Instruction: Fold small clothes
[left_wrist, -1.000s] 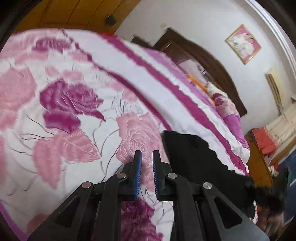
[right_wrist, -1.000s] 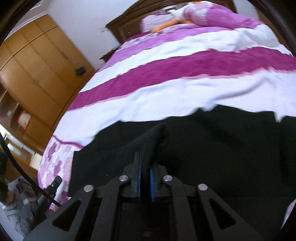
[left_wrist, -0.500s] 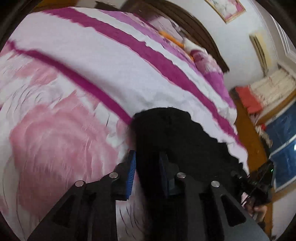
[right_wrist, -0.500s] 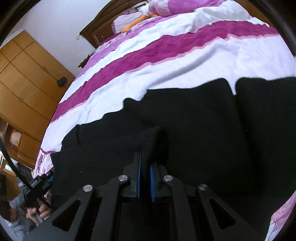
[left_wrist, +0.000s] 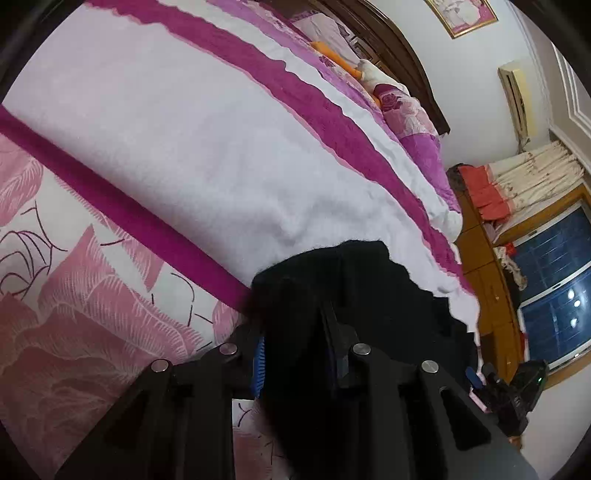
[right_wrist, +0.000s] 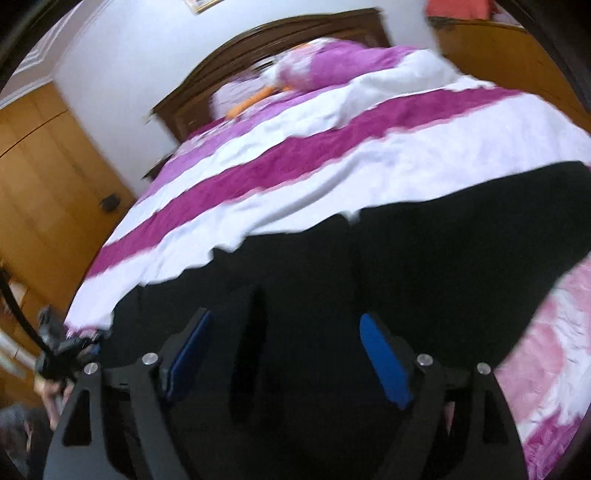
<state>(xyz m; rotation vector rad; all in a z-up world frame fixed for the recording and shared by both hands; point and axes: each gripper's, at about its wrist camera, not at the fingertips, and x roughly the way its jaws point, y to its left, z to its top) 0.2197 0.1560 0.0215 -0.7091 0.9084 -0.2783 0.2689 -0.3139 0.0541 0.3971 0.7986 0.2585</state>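
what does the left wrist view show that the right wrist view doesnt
Only the left wrist view: a framed picture on the wall, a window, and the left hand-held gripper with black cloth between its pads. Only the right wrist view: a wooden wardrobe and the right hand-held gripper, which has just been opening and stands wide over the cloth. Both: the black garment on the pink and white bedspread.

Home bedroom: bed (right_wrist: 406, 155) with striped floral quilt (left_wrist: 184, 147) ahead of gripper, wooden headboard (right_wrist: 280, 33), wardrobe (right_wrist: 40, 184) left, curtained window (left_wrist: 554, 306) right.
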